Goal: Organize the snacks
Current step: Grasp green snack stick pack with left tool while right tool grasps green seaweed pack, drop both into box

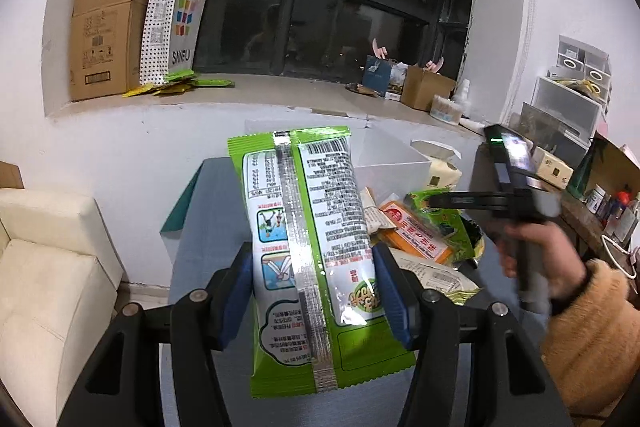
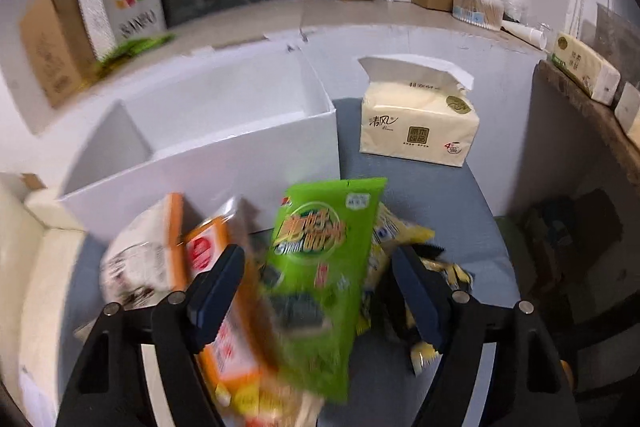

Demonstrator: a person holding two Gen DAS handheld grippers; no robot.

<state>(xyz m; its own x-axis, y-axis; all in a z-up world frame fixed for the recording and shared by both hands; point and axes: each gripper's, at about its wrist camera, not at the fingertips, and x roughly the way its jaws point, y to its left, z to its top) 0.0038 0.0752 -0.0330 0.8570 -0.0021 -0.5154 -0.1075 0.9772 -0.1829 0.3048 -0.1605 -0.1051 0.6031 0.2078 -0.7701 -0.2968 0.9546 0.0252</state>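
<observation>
Two hand-held grippers worked over a blue-grey table (image 2: 420, 187) strewn with snacks. At the far left of the left wrist view, a cream sofa (image 1: 52, 275) stood against the wall, and a brown cardboard box (image 1: 104, 35) and a paper shopping bag (image 1: 182, 23) sat on the window ledge above it.

The left gripper (image 1: 314, 291) was clamped on a green snack packet (image 1: 308, 247), its blue pads (image 1: 236, 301) pressing both long edges. The packet was lifted clear of the table, printed back and silver seam facing the camera, its long axis running away from the gripper toward the wall, barcode end farthest.

Just behind it stood a white open box (image 2: 208, 155), and a heap of other snacks lay before that box, among them an orange packet (image 1: 416, 231).

In the right wrist view, the right gripper (image 2: 316, 291) hung over the heap with its jaws apart, pressing on nothing. A second green packet (image 2: 320, 287) lay between them, front side up, untouched on either edge, its long axis pointing away from the gripper and slightly right toward the box wall; its near end was blurred. Yellow packets (image 2: 404, 239) lay beside it to the right.

A pack of tissues (image 2: 416, 123) stood upright on the table, right of the white box. Farthest right in the left wrist view, a hand (image 1: 544, 259) in a fuzzy orange sleeve (image 1: 596, 339) gripped the right tool's handle.
</observation>
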